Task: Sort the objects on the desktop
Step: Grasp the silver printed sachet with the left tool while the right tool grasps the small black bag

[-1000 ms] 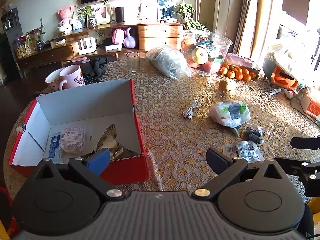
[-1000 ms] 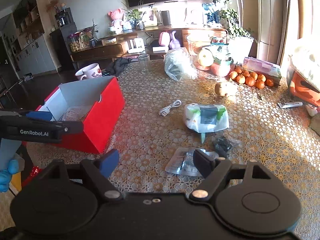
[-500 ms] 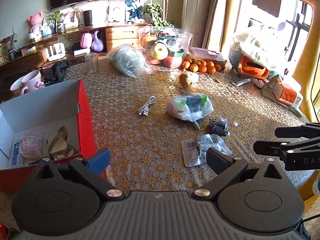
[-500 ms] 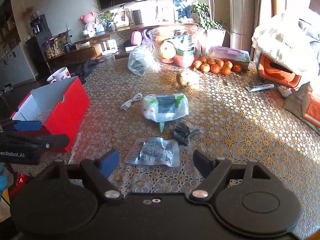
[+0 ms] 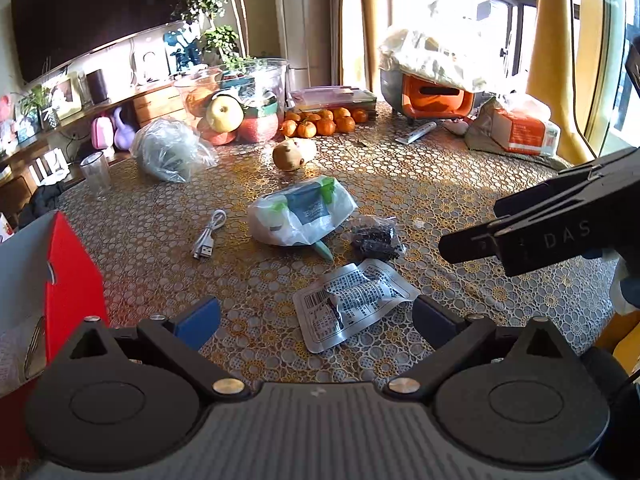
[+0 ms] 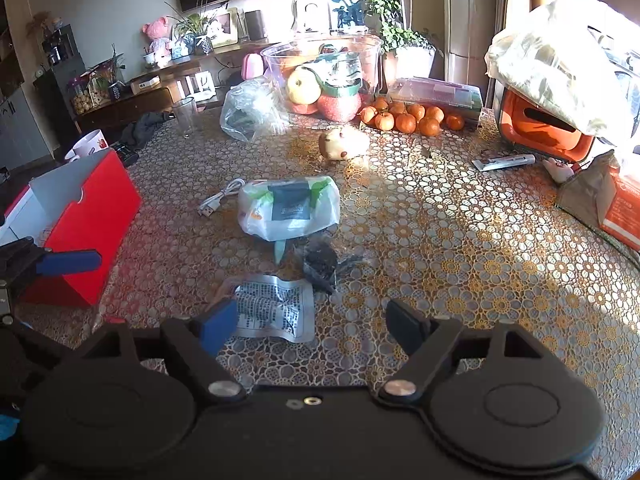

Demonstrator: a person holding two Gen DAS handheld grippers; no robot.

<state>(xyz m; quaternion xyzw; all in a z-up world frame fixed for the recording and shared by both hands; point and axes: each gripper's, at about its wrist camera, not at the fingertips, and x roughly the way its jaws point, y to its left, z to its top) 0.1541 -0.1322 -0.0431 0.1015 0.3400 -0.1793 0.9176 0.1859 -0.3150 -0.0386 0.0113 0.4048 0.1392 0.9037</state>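
As both tools point(image 5: 316, 316) point(image 6: 308, 326) gape empty, we aim at the pouch point(image 5: 352, 300), box point(image 5: 74, 276) at 9 o'clock.

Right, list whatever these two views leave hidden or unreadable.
- Red box interior: left wrist view, cut off by the frame edge and its own wall.
- Silver packet print: both views, too small to read.
- Clear bag contents: right wrist view, blurred by crinkled plastic.
- Right gripper fingertips: left wrist view, side-on, opening hidden.

Hard sunlight pours in from the window point(image 5: 516, 20), washing it out and glaring off the tabletop point(image 6: 460, 216); objects throw long shadows, the room's far side sits dim, edges bend outward.
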